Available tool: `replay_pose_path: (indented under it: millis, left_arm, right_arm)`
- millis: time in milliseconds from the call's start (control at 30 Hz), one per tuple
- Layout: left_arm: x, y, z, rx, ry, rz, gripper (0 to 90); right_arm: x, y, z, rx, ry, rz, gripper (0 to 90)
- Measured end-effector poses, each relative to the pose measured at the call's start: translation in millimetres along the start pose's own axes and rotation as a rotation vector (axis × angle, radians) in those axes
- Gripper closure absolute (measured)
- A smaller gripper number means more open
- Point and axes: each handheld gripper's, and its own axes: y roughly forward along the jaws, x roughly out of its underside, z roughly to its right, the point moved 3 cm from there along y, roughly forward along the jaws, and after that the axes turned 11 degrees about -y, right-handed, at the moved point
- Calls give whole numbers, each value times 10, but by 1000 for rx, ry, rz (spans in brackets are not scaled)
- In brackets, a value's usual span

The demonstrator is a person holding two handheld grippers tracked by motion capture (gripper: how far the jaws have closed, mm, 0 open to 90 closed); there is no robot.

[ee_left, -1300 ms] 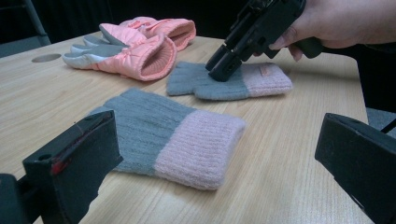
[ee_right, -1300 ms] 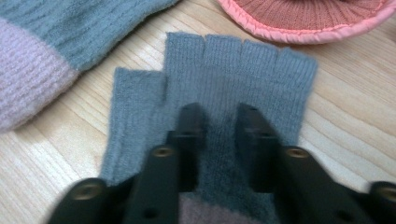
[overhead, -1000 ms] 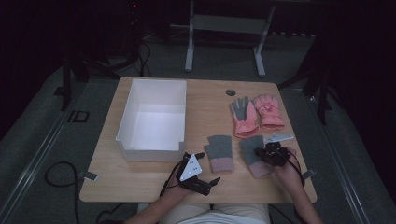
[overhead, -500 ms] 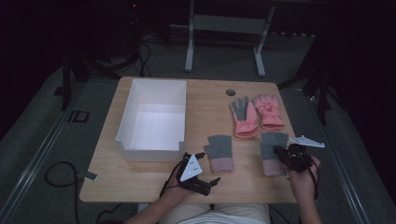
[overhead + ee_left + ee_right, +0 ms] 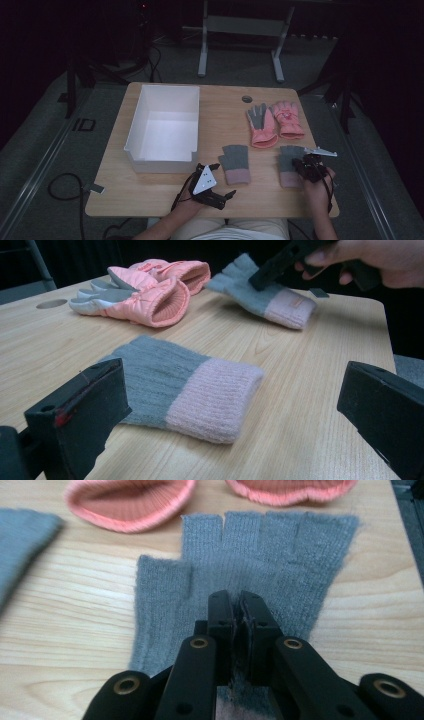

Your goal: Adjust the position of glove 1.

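Two grey fingerless gloves with pink cuffs lie near the table's front edge. My right gripper [image 5: 302, 165] is shut on the right grey glove [image 5: 289, 156], pinching a fold of knit near its palm [image 5: 280, 545] between the jaws [image 5: 239, 605]. My left gripper [image 5: 221, 180] rests on the table at the front, jaws wide open, nothing between them. Just ahead of it lies the left grey glove [image 5: 236, 162], seen close up in the left gripper view [image 5: 185, 382]. That view also shows the right gripper [image 5: 262, 277] on the other glove [image 5: 272, 295].
A pair of pink ski gloves [image 5: 275, 122] lies behind the grey ones. A white bin [image 5: 165, 125] stands on the left half of the wooden table [image 5: 150, 200]. A cable hole [image 5: 247, 99] sits near the back edge. The table's right edge is close to my right hand.
My right gripper has dragged the right grey glove to the right, away from the other grey glove. The left gripper has stayed where it was.
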Motion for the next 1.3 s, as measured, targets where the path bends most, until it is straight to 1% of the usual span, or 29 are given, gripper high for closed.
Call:
replay_pose_path:
  millis: [67,167,233,367,433,500,600,633,667,700,733,767,833,867,900,967,1033,1100,1133,1167,1300]
  left_arm:
    - [0,-2,0,1,2,1,0]
    - [0,0,1,1,2,-1,0]
    - [0,-1,0,3,2,0,0]
    - [0,1,0,3,2,-2,0]
    - [0,-1,0,4,2,-1,0]
    - [0,0,1,3,3,-1,0]
    - [0,0,0,3,1,-1,0]
    - [0,-1,-1,3,1,0,0]
    - [0,0,0,2,1,-1,0]
    - [0,1,0,1,0,-1,0]
    - [0,1,-1,1,1,-2,0]
    - [0,1,-1,0,-1,-1,0]
    - [0,1,0,1,-1,0,0]
    - [0,1,0,1,0,-1,0]
    - [-1,3,-1,2,-1,-2,0]
    - [-2,4,-5,2,-5,-3,0]
    - [-1,3,-6,1,-6,-2,0]
    - [-2,5,-4,1,-5,-3,0]
    - [-2,5,-5,0,-5,-4,0]
    - [-1,3,-6,0,-5,-2,0]
    - [0,3,1,0,0,-2,0]
  right_arm:
    - [34,59,8,7,5,-14,841]
    - [101,150,22,4,13,-42,825]
    - [117,160,25,3,12,-32,820]
    - [112,169,24,2,-16,-38,801]
    - [113,170,32,-5,-19,-37,787]
    - [106,162,52,-22,-23,-37,756]
    - [72,115,99,-48,-71,-24,708]
    - [60,94,120,-58,-96,-14,699]
    - [49,76,142,-79,-129,-5,675]
    - [41,60,159,-98,-161,-6,657]
    - [32,42,176,-115,-203,-15,640]
    - [28,33,184,-127,-226,-22,634]
    - [22,29,209,-152,-285,-57,599]
    - [22,36,221,-156,-311,-77,598]
    - [21,45,234,-158,-322,-90,590]
    - [11,60,252,-175,-318,-94,591]
    - [0,77,255,-172,-319,-86,589]
    - [-1,104,261,-186,-286,-77,593]
    - [11,127,260,-188,-270,-86,608]
    - [22,144,255,-189,-266,-92,609]
    - [58,175,236,-167,-267,-91,633]
